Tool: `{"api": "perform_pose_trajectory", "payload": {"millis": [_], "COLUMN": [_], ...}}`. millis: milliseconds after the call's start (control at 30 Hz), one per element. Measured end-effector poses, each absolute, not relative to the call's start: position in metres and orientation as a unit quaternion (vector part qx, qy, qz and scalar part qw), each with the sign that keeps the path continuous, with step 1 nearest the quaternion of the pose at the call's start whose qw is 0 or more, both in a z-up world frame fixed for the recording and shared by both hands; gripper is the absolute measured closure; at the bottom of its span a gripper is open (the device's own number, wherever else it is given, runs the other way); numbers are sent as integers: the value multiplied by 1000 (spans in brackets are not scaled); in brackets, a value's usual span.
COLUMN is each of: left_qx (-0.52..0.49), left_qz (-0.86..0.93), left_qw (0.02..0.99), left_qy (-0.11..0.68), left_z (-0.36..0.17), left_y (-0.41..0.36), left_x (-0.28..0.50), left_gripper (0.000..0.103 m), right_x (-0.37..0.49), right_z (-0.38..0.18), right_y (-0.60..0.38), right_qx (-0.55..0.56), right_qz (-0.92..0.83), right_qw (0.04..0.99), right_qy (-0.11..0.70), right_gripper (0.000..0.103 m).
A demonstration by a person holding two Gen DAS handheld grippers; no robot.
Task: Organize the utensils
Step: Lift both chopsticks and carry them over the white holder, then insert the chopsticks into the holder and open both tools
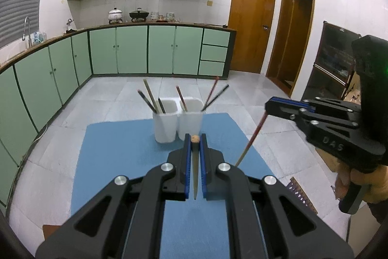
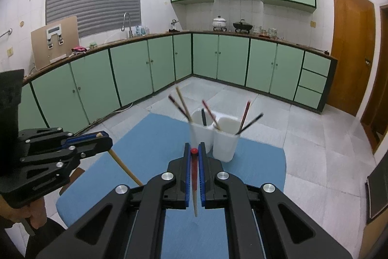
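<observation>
Near the white holders [image 1: 178, 120], the left gripper [image 1: 194, 140] clamped a tan chopstick [image 1: 195, 169]; the right gripper [image 2: 194, 149] clamped a red chopstick [image 2: 194, 176].

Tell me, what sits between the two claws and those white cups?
Only bare blue mat. In both wrist views, the left claw with its tan chopstick and the right claw with its red chopstick face the white cups directly.

Right hand-held gripper [image 2: 194, 149] clamps a red-topped chopstick [image 2: 194, 176] above a blue desk [image 2: 254, 166]. Two white cups [image 2: 224, 142] holding chopsticks stand near the far edge. Left hand-held gripper [image 2: 99, 137] grips a tan chopstick [image 2: 125, 168].
</observation>
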State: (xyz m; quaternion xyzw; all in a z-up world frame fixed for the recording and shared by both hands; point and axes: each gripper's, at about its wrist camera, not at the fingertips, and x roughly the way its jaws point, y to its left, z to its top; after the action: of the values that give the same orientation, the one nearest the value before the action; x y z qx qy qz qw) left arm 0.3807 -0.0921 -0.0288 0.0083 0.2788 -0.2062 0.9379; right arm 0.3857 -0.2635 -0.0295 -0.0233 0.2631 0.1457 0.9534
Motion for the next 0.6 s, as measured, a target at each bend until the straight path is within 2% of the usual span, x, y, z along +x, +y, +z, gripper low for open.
{"api": "perform_pose_trajectory", "payload": {"millis": [600], "left_qx": [4], "left_qz": [-168], "left_qw": [964], "left_qy": [204], "left_z": [79], "left_y": [-98], "left_x": [474], "left_gripper": [97], "right_x": [470], "right_z": [78], "right_y": [-274], "right_qx": [-10], "right_qz": [123], "right_qw": [969], "right_qy": [216], "right_gripper": [97]}}
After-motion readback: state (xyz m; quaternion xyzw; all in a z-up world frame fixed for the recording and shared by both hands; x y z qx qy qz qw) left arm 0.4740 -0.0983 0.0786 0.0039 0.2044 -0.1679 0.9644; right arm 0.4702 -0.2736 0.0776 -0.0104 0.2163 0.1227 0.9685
